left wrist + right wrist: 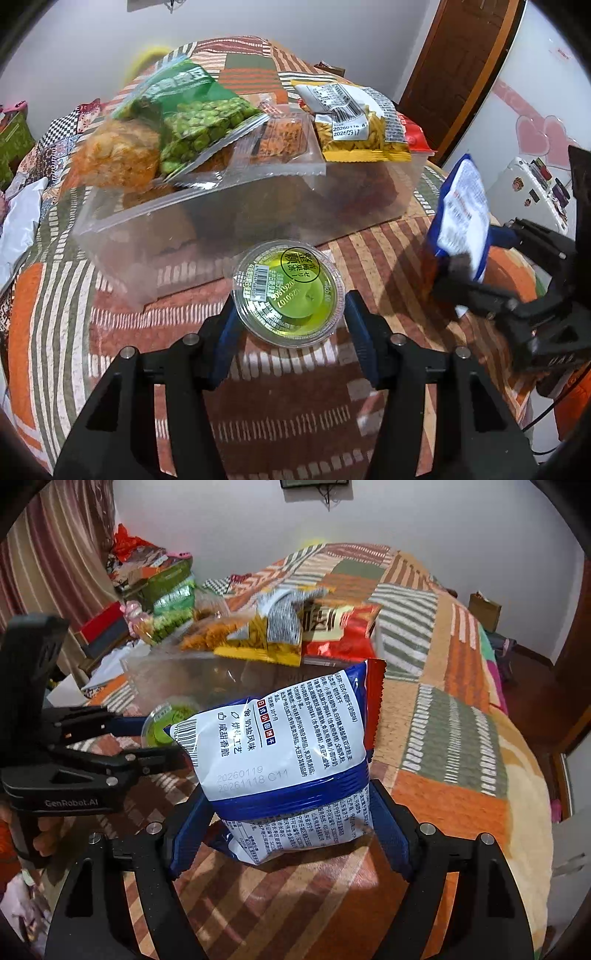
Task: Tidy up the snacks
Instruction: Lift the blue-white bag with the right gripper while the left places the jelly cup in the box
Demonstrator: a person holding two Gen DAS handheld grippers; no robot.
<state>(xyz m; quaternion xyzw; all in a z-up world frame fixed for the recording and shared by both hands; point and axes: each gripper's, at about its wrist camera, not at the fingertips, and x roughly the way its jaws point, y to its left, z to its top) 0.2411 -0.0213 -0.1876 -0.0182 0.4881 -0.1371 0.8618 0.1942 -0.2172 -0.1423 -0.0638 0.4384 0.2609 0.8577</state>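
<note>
The left claw (290, 314) has its blue pads set against either side of a round jelly cup (289, 293) with a green film lid; the cup sits on the bed (295, 406), which is covered by a patchwork blanket of orange, olive and white stripes. The right claw (290, 834) is closed on a blue and white biscuit bag (288, 753), held upright above the blanket, its red crimped edge farthest from the claw. Just beyond the left claw, and ahead and to the left of the right one, lies a clear plastic bin (236, 218) heaped with snacks: a green pea packet (195, 118), a pale crisp bag (118, 151), a clear pack of orange sticks (284, 138) and a yellow packet (358, 125). Farther out past the bin the blanket runs to a plain white wall (406, 520). To the right of the left claw stand a brown wooden door (454, 66) and a white surface with pink hearts (535, 136). Left of the right claw are striped curtains (62, 554) and stacked boxes (147, 576).
</note>
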